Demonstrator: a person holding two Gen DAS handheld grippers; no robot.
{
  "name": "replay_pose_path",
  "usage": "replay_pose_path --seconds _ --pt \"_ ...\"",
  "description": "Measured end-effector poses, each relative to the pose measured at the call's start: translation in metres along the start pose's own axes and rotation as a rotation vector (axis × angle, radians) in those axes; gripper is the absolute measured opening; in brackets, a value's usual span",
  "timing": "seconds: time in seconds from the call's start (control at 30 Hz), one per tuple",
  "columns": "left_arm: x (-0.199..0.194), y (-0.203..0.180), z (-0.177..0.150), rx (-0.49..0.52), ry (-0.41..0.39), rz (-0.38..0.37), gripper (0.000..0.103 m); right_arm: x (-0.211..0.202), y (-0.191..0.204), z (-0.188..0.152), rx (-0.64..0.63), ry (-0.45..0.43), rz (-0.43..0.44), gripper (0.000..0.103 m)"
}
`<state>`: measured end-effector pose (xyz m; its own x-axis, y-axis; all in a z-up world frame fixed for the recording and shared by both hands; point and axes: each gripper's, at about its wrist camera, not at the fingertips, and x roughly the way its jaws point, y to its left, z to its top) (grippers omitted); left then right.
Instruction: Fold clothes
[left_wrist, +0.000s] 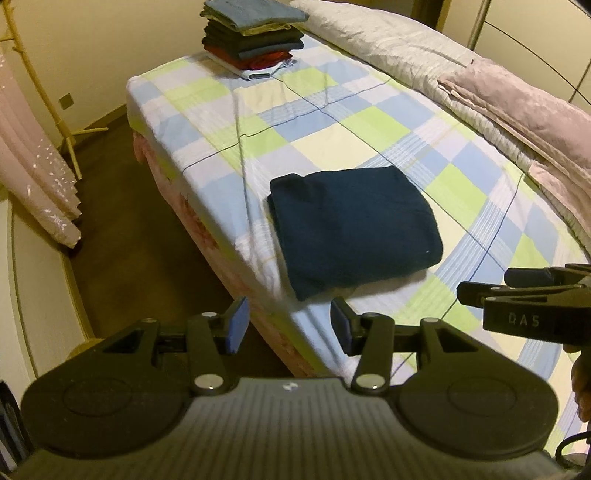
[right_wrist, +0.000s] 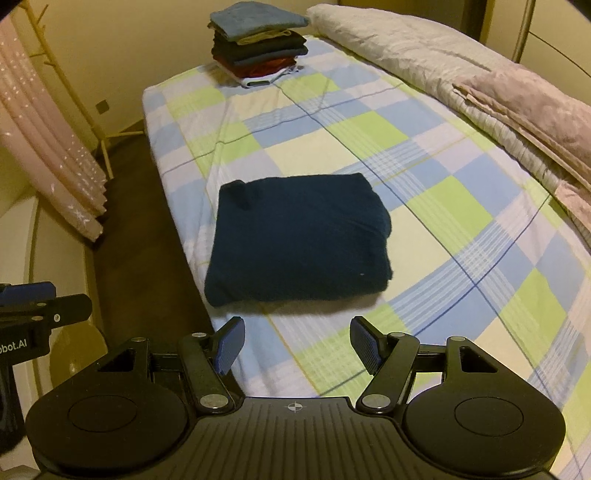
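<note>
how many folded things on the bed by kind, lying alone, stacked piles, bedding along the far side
Folded garment lying alone: 1, the dark blue garment
Stacked piles of folded clothes: 1, the stack at the far corner
Folded bedding along the far side: 2, the white quilt and the pink blanket
Total: 4

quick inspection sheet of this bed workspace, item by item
surface: checked bedsheet, smooth, bare around the clothes
job's things: folded navy garment lies flat near the bed edge; stack of folded clothes at the far corner
clutter: rolled quilt and pink blanket along the far side
grippers: left hand-held gripper open, empty; right hand-held gripper open, empty
cables: dark cable by the right hand
surroundings: pink curtain, wooden rack, brown floor
</note>
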<state>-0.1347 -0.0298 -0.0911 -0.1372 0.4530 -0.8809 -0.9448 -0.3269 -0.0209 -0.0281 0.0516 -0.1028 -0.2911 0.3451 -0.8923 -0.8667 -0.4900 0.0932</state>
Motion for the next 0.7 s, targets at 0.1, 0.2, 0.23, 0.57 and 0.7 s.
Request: replay_pose_path --seconds 0.1,0.2,0.23,0.57,0.7 --pt "0.006 0.019 0.012 0.032 0.002 -0.018 0.044 0.007 0.015 0.008 0.033 -0.001 -0.015 0.067" --pt "0.013 0.037 0.024 0.062 0.008 -0.046 0.045 0.014 0.029 0.015 0.066 -0.006 -0.028 0.067" --pt "0.016 0.043 0.027 0.073 0.013 -0.054 0.045 0.017 0.033 0.017 0.081 -0.006 -0.032 0.067" --pt "0.067 0.078 0.029 0.092 0.147 -0.125 0.045 0.057 0.044 0.026 0.19 0.063 -0.111 0.067" --pt "0.091 0.083 0.025 0.04 0.183 -0.189 0.045 0.076 0.034 0.025 0.207 0.095 -0.124 0.067"
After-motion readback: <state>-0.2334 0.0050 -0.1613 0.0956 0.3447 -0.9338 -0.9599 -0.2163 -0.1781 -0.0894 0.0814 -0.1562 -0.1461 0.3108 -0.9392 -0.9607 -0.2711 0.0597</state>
